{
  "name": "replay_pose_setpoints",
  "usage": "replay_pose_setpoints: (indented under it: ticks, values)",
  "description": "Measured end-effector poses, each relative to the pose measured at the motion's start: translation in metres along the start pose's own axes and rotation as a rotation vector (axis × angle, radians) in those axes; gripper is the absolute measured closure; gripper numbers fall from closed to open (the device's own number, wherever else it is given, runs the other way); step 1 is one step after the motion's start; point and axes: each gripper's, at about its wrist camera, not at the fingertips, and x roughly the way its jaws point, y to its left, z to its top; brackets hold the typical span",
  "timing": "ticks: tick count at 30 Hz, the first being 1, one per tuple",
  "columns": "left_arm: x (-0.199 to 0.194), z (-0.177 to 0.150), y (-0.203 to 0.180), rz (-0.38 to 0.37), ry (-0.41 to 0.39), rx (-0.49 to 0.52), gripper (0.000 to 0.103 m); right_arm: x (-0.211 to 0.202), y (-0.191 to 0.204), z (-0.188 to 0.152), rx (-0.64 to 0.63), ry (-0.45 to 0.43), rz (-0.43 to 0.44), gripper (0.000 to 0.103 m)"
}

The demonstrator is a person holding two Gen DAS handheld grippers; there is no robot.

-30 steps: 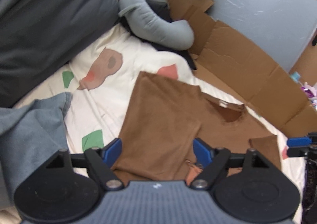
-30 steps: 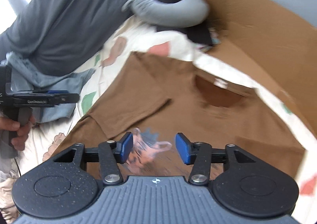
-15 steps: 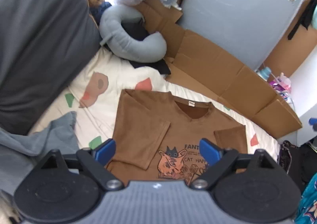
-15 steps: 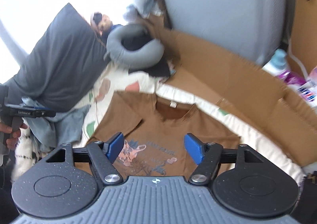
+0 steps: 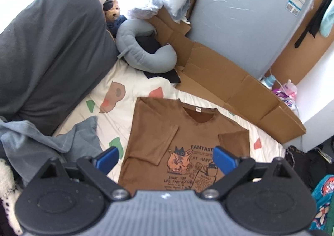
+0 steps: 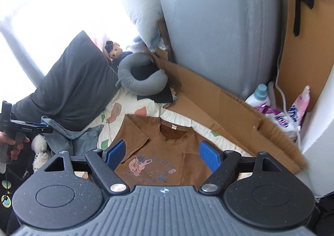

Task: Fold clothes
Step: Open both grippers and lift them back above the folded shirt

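Observation:
A brown T-shirt (image 5: pixel 167 127) with a cat print lies flat on the patterned bed sheet (image 5: pixel 129 93), both sleeves folded inward over its front. My left gripper (image 5: pixel 166 158) hangs high above the shirt's lower half. Its jaws are opening, with nothing between the blue pads (image 5: pixel 224 159). In the right wrist view the same T-shirt (image 6: pixel 167 146) sits below my right gripper (image 6: pixel 162 153), whose jaws are also opening and hold nothing. At the left edge of that view a hand (image 6: pixel 14 146) carries the left gripper (image 6: pixel 27 129) in the air.
A dark grey pillow (image 5: pixel 52 47) and a grey neck pillow (image 5: pixel 146 56) lie at the head of the bed. A blue-grey garment (image 5: pixel 68 139) is crumpled left of the shirt. Flattened cardboard (image 5: pixel 229 81) lines the right side. A wrapped mattress (image 5: pixel 250 16) and bottles (image 6: pixel 258 93) stand behind.
Both grippers have risen well away from the T-shirt, so the whole shirt and the room now show. Both sets of jaws have spread wider.

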Motion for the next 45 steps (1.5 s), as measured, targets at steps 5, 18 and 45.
replay_pose_setpoints:
  ticks: [5, 18, 45]
  values:
    - [-0.018, -0.01, 0.011, 0.001, 0.001, -0.016, 0.004, -0.041, -0.013, -0.017, 0.022, -0.022, -0.023, 0.019]
    - [-0.053, -0.038, 0.041, -0.003, -0.004, -0.069, 0.004, -0.089, -0.056, -0.122, 0.177, -0.041, -0.08, 0.019]
    - [-0.01, -0.162, 0.088, 0.104, 0.031, -0.135, 0.004, -0.022, -0.065, -0.31, 0.326, -0.016, -0.111, 0.02]
